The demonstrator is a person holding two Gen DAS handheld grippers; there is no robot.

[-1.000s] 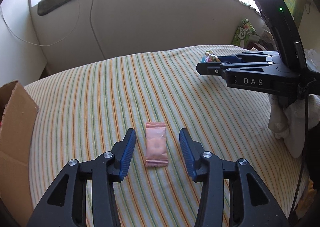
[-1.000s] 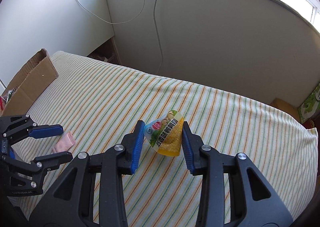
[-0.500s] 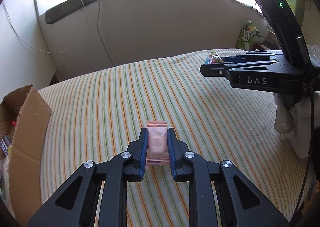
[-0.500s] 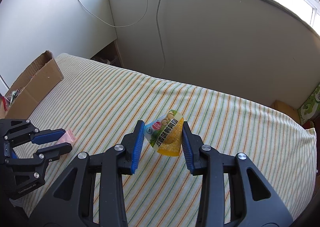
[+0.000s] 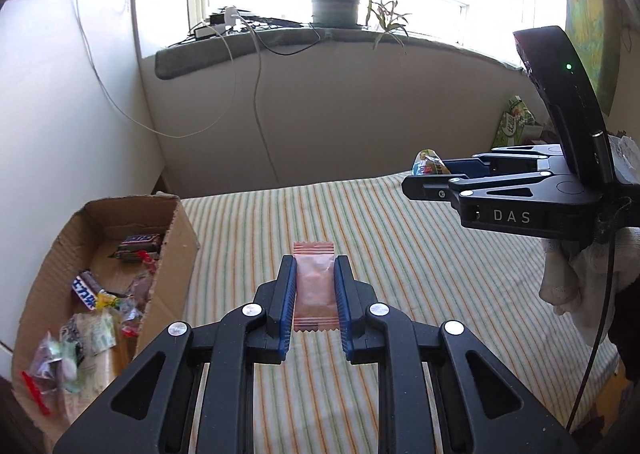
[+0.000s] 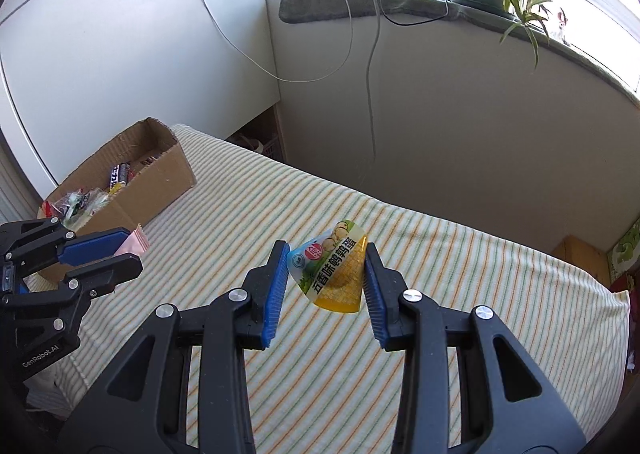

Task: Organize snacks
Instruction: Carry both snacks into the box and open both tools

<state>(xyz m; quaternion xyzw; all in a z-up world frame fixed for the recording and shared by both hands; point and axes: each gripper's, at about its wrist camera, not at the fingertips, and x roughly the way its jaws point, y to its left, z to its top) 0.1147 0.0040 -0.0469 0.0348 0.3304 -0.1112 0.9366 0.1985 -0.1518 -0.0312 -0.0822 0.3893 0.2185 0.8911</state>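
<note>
- Left of everything else, at the edge of the striped cloth [image 5: 420, 254], stands the open cardboard box [image 5: 176, 238], already holding a jumble of wrapped snacks; I take it as the landmark and the goal for both packets.
- Just right of the box, the left gripper [image 5: 315, 296] has its blue pads pressed on the long sides of a pink sachet [image 5: 314, 286]. Its jaws have just been closing, with the sachet between them, and the sachet now looks lifted clear of the cloth.
- Further right of the box, well apart from it, the right gripper [image 6: 325, 278] pinches a yellow-and-green snack pouch [image 6: 332, 270] by its two edges, the pouch tilted and held above the cloth.
- My reading of the step: both pick-ups are done and the carry to the box is in hand.
- The next move calls for swinging each gripper leftward over the box's open top, the left one first since it is nearer, then spreading the jaws only once the packet is inside the walls. The near flap stands tall and could catch a low packet.
- Hard to make out: the box's contents are blurred at the left wrist view's edge, so most kinds cannot be named; its near end is cut off. The pouch's underside is hidden.
</note>
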